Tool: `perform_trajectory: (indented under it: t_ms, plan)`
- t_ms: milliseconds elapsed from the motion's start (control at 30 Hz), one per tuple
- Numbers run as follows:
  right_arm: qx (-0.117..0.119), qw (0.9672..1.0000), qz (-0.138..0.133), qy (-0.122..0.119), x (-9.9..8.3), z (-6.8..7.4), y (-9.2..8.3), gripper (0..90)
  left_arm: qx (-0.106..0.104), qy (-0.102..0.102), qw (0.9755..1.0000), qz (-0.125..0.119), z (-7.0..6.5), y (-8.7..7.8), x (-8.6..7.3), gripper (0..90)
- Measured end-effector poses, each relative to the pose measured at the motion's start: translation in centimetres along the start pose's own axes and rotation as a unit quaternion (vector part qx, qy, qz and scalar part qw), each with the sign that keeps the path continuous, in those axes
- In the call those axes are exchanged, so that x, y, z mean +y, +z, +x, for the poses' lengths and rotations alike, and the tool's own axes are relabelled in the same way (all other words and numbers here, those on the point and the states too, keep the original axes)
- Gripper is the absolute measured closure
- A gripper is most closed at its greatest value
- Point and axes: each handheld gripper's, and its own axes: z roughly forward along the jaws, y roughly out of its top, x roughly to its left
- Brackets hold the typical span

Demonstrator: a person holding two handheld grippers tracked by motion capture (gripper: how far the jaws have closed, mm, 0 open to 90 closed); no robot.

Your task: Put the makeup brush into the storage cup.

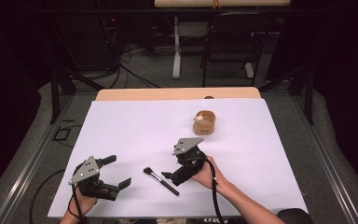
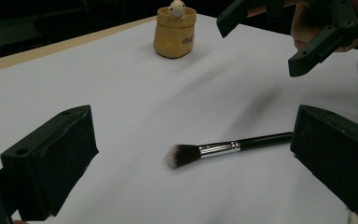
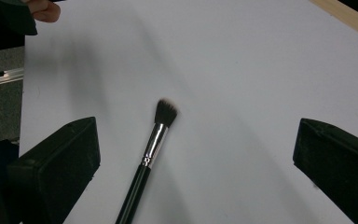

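A makeup brush (image 1: 161,181) with a black handle, silver ferrule and dark bristles lies flat on the white sheet (image 1: 135,126), near the front. My left gripper (image 1: 119,171) is to the brush's left, jaws wide apart and empty. My right gripper (image 1: 171,163) hovers just right of the handle, also open and holding nothing. In the left gripper view the brush (image 2: 223,148) lies between my own jaws (image 2: 193,135), bristles toward the left, with the right gripper (image 2: 270,37) beyond it. In the right gripper view the brush (image 3: 154,144) points away, between the spread jaws (image 3: 196,140).
A small tan pot (image 1: 204,122) with a little pale figure in it stands on the sheet behind the right gripper; it is also at the back in the left gripper view (image 2: 175,32). The wooden table edge (image 1: 177,93) runs along the far side.
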Motion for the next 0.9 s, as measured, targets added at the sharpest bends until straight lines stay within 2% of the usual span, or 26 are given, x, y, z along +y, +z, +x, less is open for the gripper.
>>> perform_trajectory:
  t_ms: [167, 233, 333, 400, 733, 833, 867, 900]
  plan:
    - [0.006, 0.9999, 0.012, 0.000, 0.1, 0.1, 0.5, 0.0, 0.007, 0.000, 1.0000, 0.002, 0.0, 0.0, 0.0, 0.2]
    - [0.008, 0.9998, 0.016, -0.002, 0.2, 0.1, 0.8, 0.0, -0.001, -0.001, 1.0000, 0.001, 0.0, 0.0, 0.0, 0.2]
    - [0.012, 0.9996, 0.024, -0.003, 0.2, 0.3, 1.2, 0.0, 0.007, 0.000, 1.0000, 0.002, -0.1, 0.0, 0.0, 0.2]
    - [0.014, 0.9994, 0.033, -0.004, 0.3, 0.3, 1.6, 0.0, -0.001, -0.001, 1.0000, 0.002, 0.0, 0.0, 0.0, 0.2]
    - [0.022, 0.9977, 0.065, 0.000, 0.9, 0.4, 2.7, 0.0, 0.000, -0.001, 1.0000, 0.002, 0.1, 0.0, 0.0, 0.2]
    - [0.025, 0.9965, 0.080, 0.000, 1.0, 0.4, 3.1, 0.0, 0.000, -0.003, 1.0000, 0.002, 0.1, 0.0, 0.0, 0.2]
    - [0.025, 0.9956, 0.090, 0.003, 1.1, 0.5, 3.2, 0.0, 0.001, -0.003, 1.0000, 0.000, 0.1, 0.1, -0.1, 0.2]
    - [0.027, 0.9929, 0.116, 0.003, 1.4, 0.5, 3.5, 0.0, 0.001, -0.004, 1.0000, 0.000, 0.0, 0.1, -0.1, 0.2]
